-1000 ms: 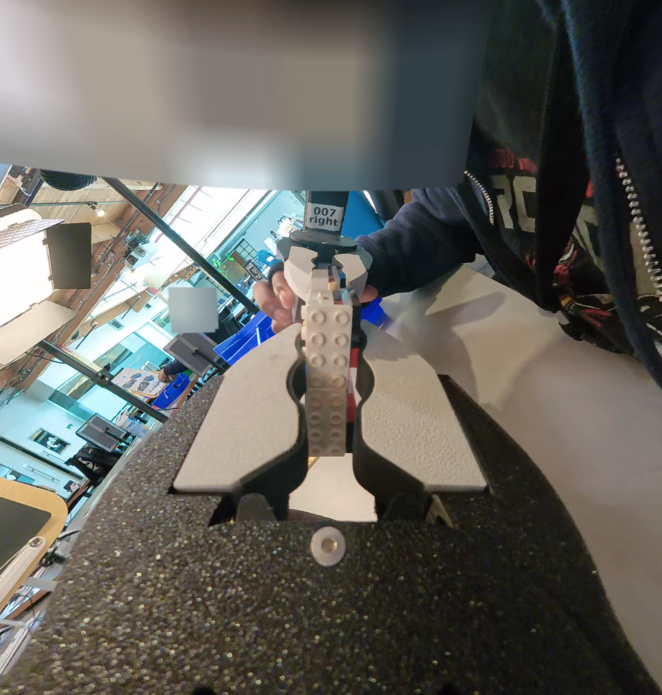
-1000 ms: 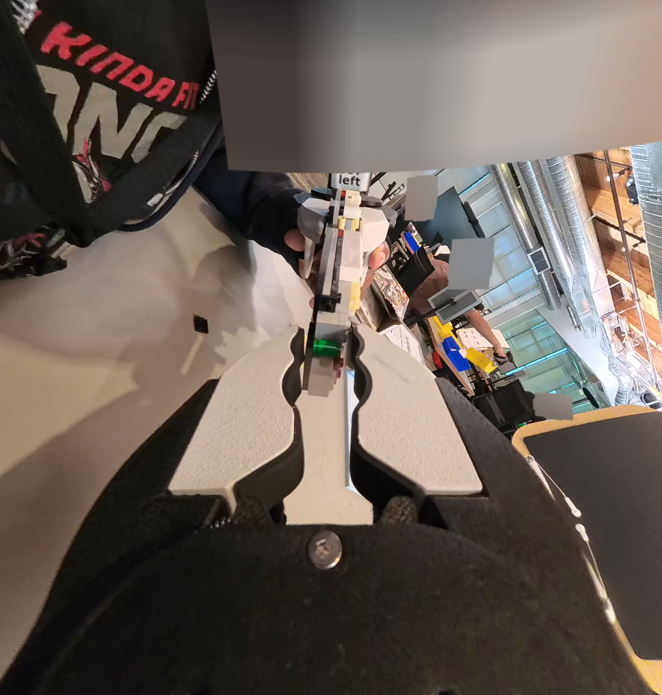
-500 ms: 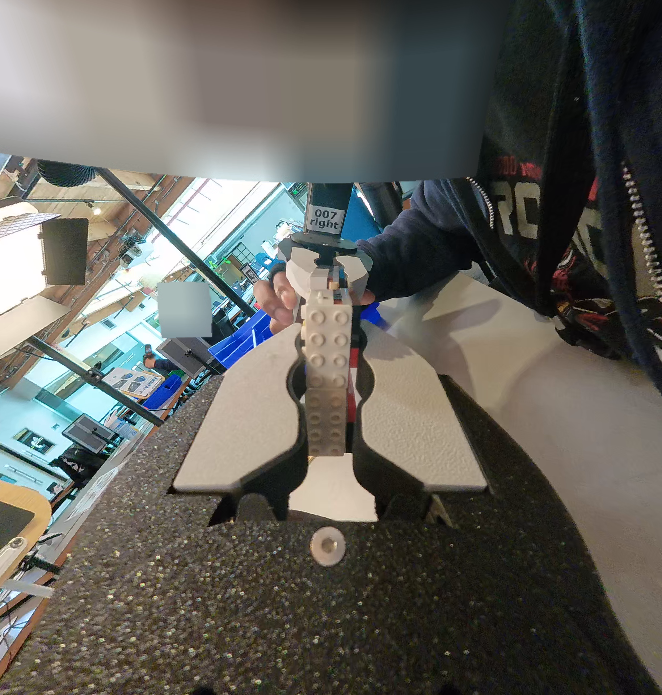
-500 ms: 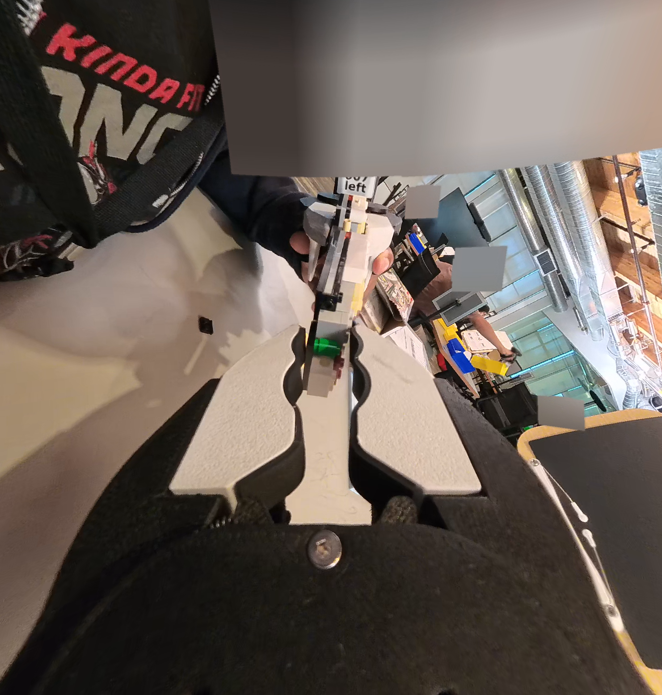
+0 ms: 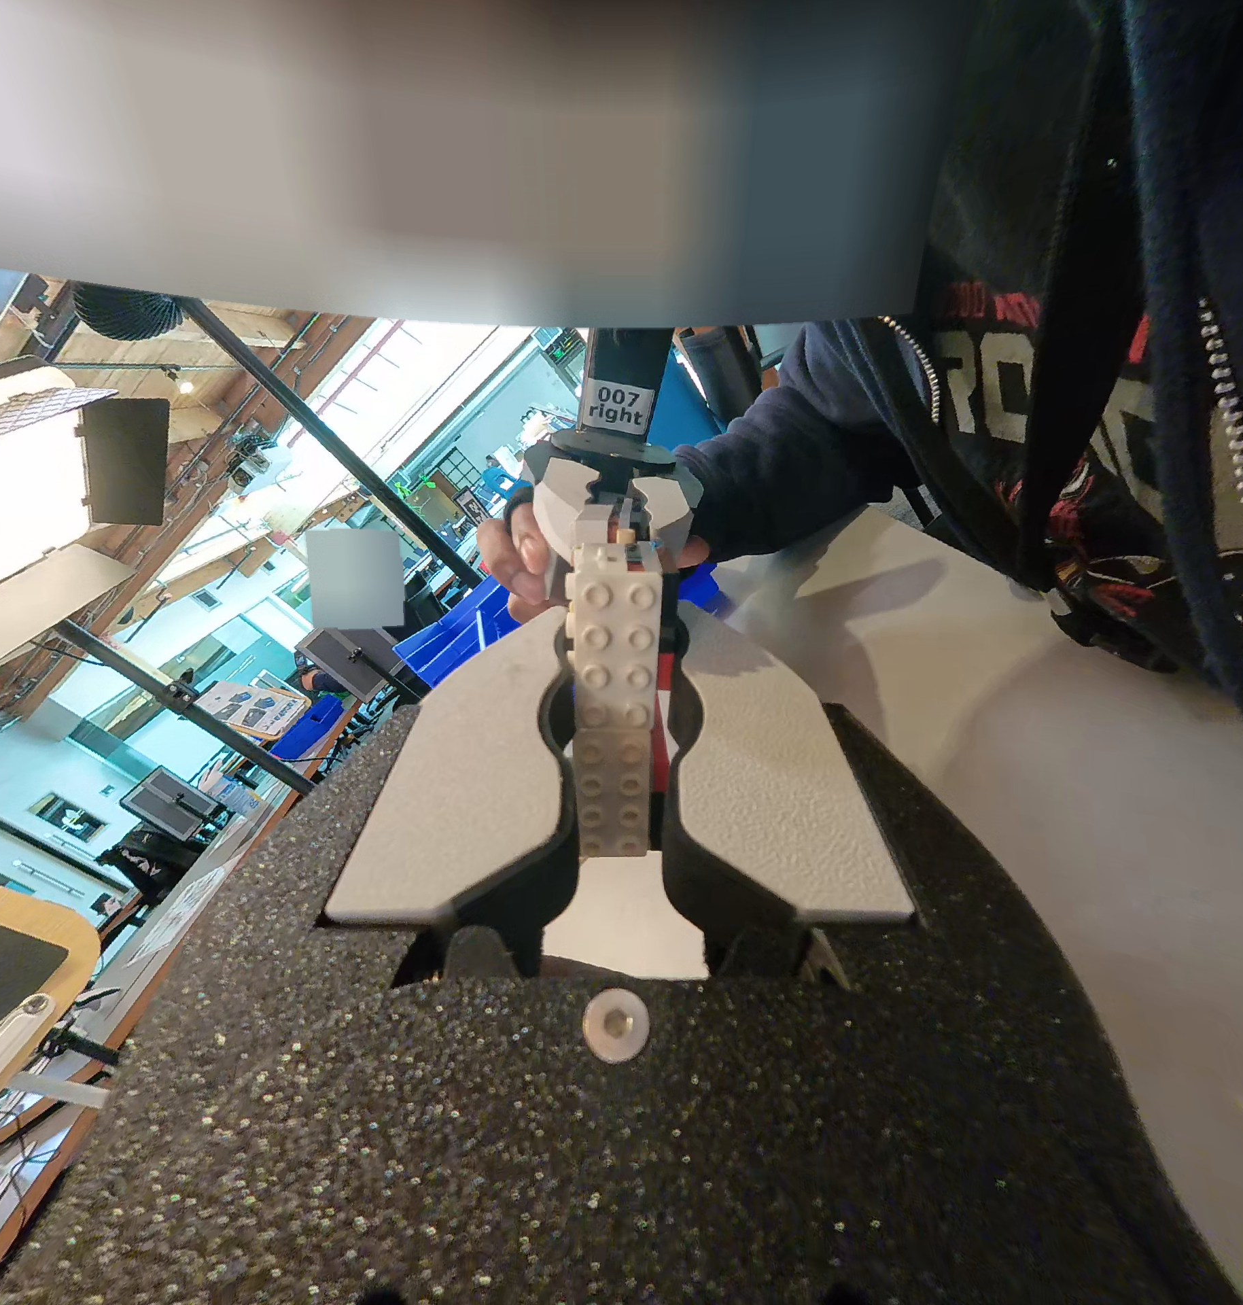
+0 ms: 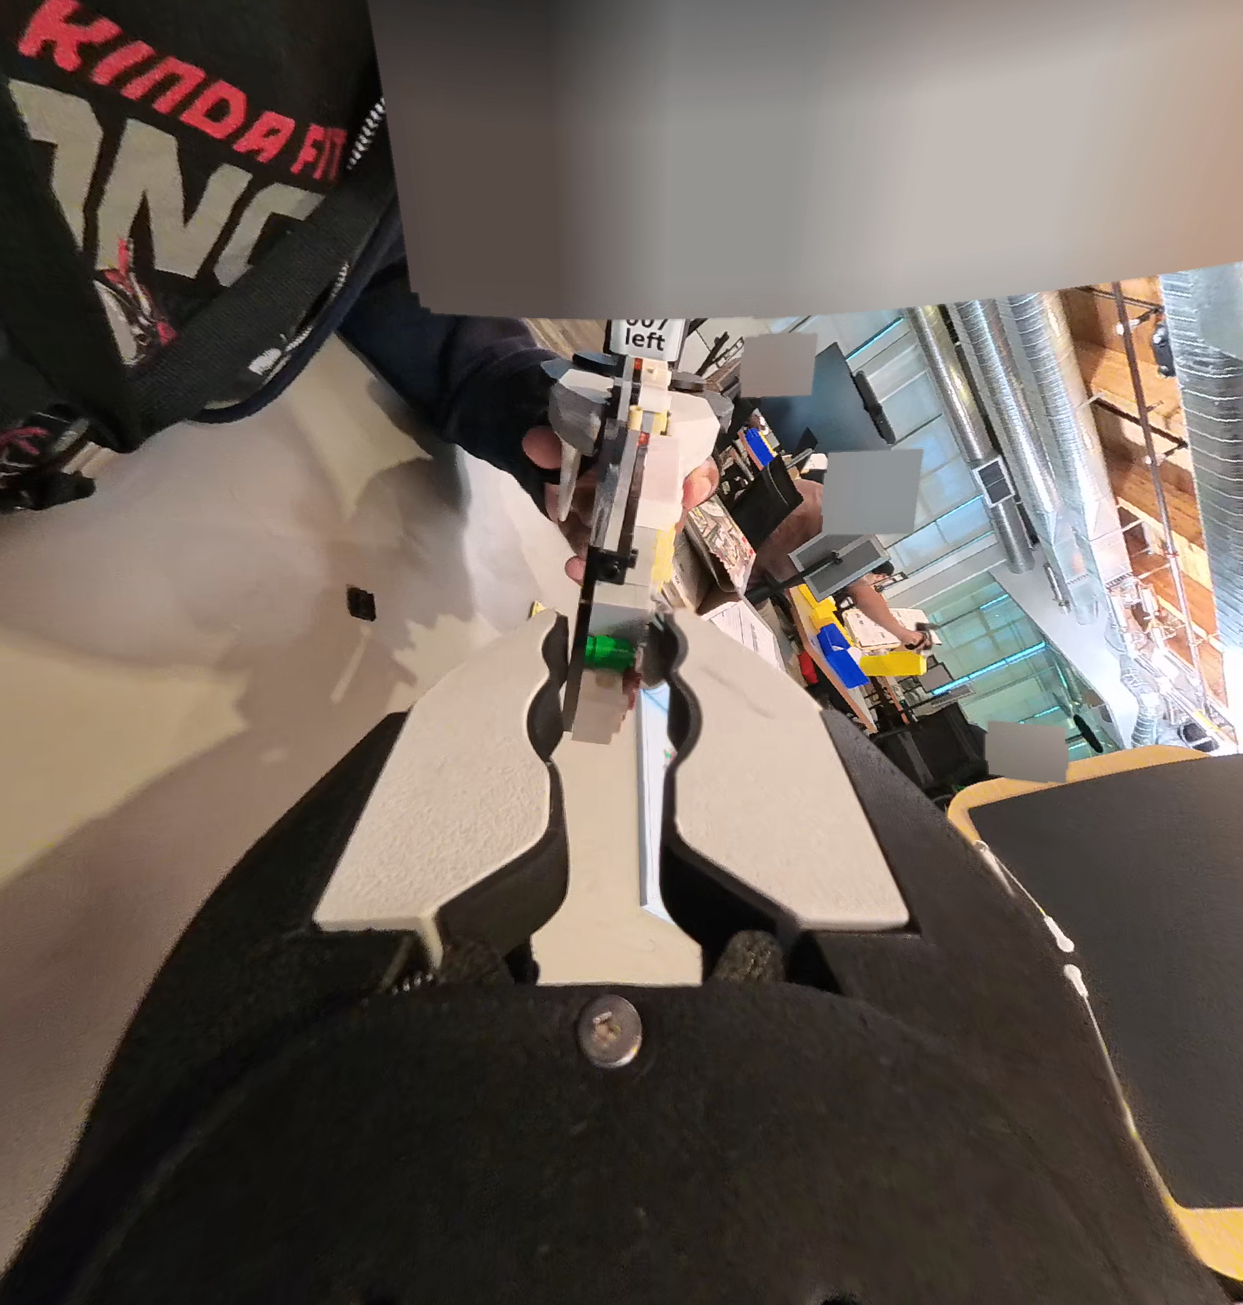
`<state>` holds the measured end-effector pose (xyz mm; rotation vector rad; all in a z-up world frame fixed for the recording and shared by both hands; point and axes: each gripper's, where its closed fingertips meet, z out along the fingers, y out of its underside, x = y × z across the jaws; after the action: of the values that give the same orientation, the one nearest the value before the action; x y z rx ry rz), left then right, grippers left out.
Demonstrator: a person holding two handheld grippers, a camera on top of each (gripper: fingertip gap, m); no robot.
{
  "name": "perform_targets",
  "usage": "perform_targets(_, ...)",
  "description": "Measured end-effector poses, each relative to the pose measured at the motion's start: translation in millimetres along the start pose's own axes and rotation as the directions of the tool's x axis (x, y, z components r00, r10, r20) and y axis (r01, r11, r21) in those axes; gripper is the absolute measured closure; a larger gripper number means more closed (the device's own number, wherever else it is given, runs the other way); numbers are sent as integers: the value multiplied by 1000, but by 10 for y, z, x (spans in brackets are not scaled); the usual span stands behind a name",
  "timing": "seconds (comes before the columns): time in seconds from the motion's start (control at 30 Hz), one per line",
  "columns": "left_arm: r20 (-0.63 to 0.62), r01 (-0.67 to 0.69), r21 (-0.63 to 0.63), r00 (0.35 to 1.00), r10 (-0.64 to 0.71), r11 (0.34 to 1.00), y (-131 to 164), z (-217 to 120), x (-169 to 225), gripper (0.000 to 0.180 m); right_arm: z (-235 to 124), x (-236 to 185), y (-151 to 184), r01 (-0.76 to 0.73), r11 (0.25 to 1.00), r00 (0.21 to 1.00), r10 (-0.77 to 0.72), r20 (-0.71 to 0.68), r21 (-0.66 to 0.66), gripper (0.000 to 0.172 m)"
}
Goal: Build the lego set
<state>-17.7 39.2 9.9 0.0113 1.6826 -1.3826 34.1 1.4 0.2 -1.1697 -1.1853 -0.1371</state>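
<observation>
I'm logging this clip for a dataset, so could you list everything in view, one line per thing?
toy-brick assembly: one, white, grey, black, with red, yellow and green bits; held in the air between both grippers.
table: one, white, below the grippers.
small black piece: one, on the table.
storage bins: several, blue, background.
light panel: one, white, far left.
ducts: several, silver, overhead.
left gripper: grey jaws closed on the assembly's white end.
right gripper: grey jaws closed on the end with the green piece.
hand: on the right gripper.
</observation>
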Motion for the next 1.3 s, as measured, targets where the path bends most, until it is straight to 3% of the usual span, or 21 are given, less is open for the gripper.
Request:
perform_targets(0.2,6,-32,-31,999,32,999,39,3,5,158,-20,44,98,-26,999,999,25,-25,-34,135)
perform_targets(0.67,105,-260,-250,950,293,933,316,-78,-162,159,-21,142,593,-95,971,984,58,-171,-219,133)
perform_targets(0.8,99,-323,-321,923,371,890,427,-81,-171,159,-28,172,677,-109,962,977,58,-204,-250,133)
perform_targets(0.97,69,-435,-448,854,516,781,639,-83,-195,159,-33,192,821,-74,944,972,-5,-236,-323,131)
perform_targets(1.3,47,-480,-583,786,617,656,899,-84,-267,159,156,7,981,83,896,966,-180,-185,-436,130)
